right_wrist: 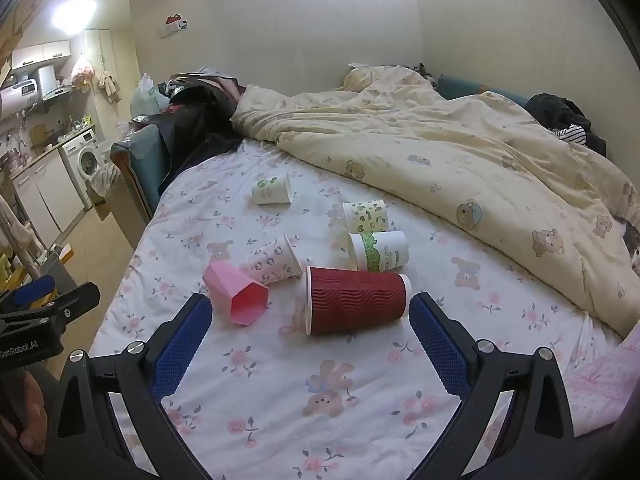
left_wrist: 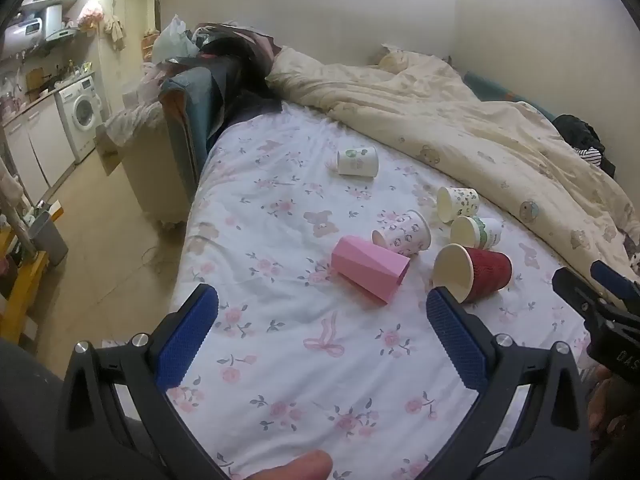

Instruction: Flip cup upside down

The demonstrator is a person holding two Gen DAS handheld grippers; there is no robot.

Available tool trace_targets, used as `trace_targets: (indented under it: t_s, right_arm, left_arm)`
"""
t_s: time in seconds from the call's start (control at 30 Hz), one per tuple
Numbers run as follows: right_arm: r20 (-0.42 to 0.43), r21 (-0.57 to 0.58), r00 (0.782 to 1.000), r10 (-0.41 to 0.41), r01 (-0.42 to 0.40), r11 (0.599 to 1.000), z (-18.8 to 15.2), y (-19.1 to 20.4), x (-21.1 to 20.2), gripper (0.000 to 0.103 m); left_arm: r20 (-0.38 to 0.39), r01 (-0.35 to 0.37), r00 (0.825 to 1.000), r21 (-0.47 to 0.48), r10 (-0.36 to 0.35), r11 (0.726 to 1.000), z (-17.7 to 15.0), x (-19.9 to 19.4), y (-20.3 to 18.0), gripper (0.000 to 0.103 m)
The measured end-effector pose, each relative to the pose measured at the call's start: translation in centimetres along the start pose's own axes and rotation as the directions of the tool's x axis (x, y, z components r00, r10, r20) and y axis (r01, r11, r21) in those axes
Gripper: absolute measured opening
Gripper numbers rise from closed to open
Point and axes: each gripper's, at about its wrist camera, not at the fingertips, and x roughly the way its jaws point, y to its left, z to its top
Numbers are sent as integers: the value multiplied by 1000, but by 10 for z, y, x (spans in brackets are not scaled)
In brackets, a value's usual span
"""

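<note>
A bed with a floral sheet fills a small room, a cream bear-print duvet bunched along its far side hiding whatever lies beneath. Six cups lie tipped on the sheet's middle: the red ribbed cup on its side just ahead of the right gripper, whose fingers are spread wide and empty, with a pink faceted cup beside it. A white cup with a green band bears partly readable lettering ending "UPS"; the left gripper also gapes empty, its body reading "GenRobot.AI".
</note>
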Motion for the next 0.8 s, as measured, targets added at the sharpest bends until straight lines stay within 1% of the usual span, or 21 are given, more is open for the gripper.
trace_targets:
  t_s: [0.13, 0.27, 0.3, 0.37, 0.47, 0.8]
  right_arm:
    - [-2, -3, 1000, -2, 2, 1000, 1, 0, 2, 101]
    - [-14, 3, 1000, 6, -6, 1000, 1, -2, 9, 101]
    - [1, 1, 1000, 1, -1, 1000, 0, -2, 2, 101]
    - [5, -1, 1000, -3, 3, 1000, -1, -1, 2, 101]
    - [8, -3, 1000, -5, 5, 1000, -4, 1, 3, 101]
    - [7, 4, 1000, 3, -3, 1000, -1, -2, 0, 101]
  left_arm:
    - [-3, -7, 1000, 11, 7, 1000, 1, 4, -4, 103]
    - [-7, 0, 1000, 6, 0, 1000, 1, 1, 0, 103]
    - [-6, 0, 1000, 5, 0, 1000, 1, 1, 0, 103]
    - [-3, -9, 1000, 11, 9, 1000, 0, 1, -2, 103]
    - [-3, -7, 1000, 12, 7, 1000, 0, 1, -3, 103]
    - [-3, -9, 1000, 12, 9, 1000, 0, -2, -4, 103]
